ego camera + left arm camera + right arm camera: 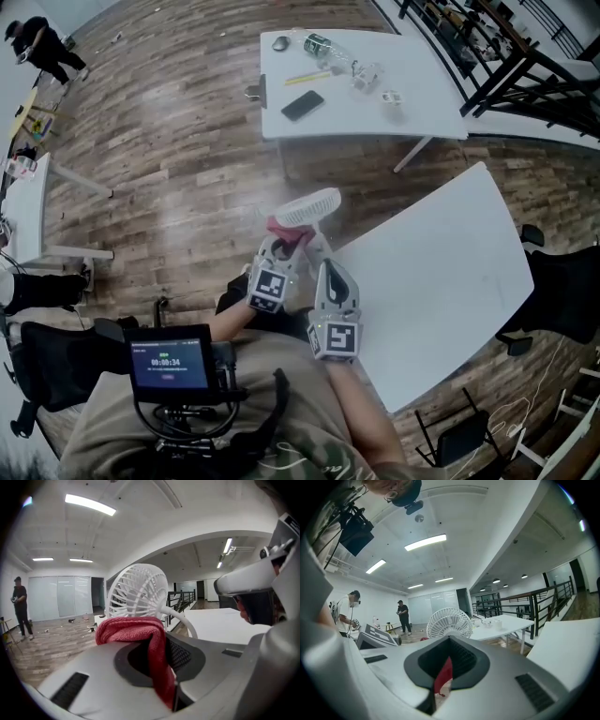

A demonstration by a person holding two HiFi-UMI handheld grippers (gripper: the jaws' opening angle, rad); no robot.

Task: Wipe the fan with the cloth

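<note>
Fingers, left gripper [161, 653]: clamped partway closed on bunched red cloth [133, 629] | fingers, right gripper [440, 679]: closed together, thin red strip of cloth pinched in the slit | white fan [307, 207]: just beyond cloth, contact unclear, at near corner of white table [441, 272]

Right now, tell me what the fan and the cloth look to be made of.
The fan looks like white moulded plastic, smooth and slightly glossy, judging by its thin ribbed grille and curved stand. The cloth is red fabric, probably microfibre: it looks matte and finely textured and folds softly.
</note>
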